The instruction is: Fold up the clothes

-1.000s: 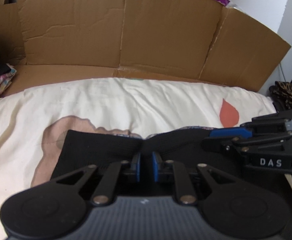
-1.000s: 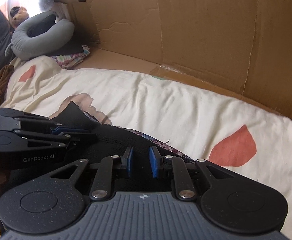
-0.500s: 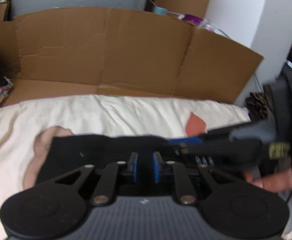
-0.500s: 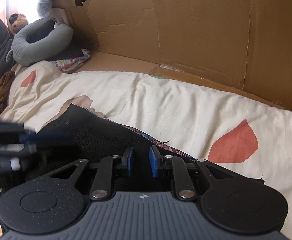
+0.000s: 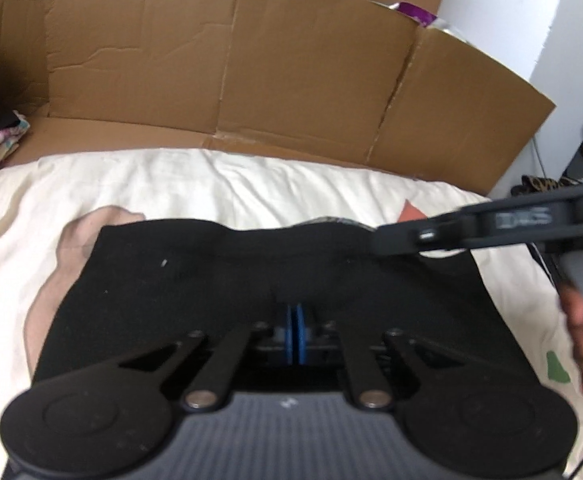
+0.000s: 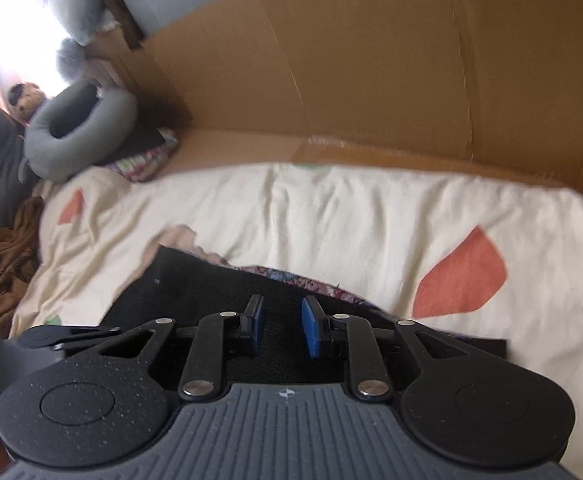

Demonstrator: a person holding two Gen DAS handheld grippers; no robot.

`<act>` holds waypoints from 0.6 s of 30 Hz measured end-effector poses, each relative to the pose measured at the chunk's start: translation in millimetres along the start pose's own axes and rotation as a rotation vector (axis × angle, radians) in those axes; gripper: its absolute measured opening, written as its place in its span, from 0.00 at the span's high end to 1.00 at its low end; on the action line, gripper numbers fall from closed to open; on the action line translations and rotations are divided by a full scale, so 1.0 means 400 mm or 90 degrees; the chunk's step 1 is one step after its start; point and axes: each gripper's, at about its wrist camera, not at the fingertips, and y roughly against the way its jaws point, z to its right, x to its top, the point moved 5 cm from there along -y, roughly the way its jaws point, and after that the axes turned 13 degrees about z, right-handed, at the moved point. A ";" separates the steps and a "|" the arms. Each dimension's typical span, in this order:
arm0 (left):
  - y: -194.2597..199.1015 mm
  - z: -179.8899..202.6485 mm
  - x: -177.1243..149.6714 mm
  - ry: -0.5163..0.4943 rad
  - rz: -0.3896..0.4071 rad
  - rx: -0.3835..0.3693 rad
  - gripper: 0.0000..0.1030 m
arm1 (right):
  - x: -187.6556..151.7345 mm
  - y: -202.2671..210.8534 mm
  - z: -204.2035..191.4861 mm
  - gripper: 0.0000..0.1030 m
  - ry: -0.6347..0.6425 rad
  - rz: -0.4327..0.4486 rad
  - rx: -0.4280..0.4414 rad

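Lying under both tongs, black garment pinched by left tongs.

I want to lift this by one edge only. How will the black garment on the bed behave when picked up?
Probably floppy: the black garment lies flat and follows the bedsheet. It likely sags around the left hand-held gripper, whose pads look closed on a raised fold. It seems light and thin, not slippery, given its knit-like texture.

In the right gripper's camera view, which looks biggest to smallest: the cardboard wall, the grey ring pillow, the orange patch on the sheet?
1. cardboard wall
2. grey ring pillow
3. orange patch
The pillow lies farther off, so the last two are close and unsure.
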 end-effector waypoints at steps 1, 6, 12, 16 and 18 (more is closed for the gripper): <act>0.012 0.007 0.007 -0.004 0.009 0.000 0.96 | 0.000 0.017 -0.003 0.74 0.008 0.006 0.005; 0.094 0.042 0.025 -0.052 0.035 -0.026 0.93 | -0.031 0.101 -0.018 0.74 0.056 0.011 0.036; 0.143 0.060 -0.011 -0.074 0.027 -0.040 0.89 | -0.087 0.152 -0.051 0.73 0.135 0.005 0.043; 0.140 0.053 -0.061 -0.085 -0.001 -0.031 0.87 | -0.128 0.158 -0.077 0.70 0.192 -0.007 0.038; 0.126 0.036 -0.078 -0.085 -0.009 -0.015 0.87 | -0.152 0.137 -0.077 0.70 0.217 -0.021 0.027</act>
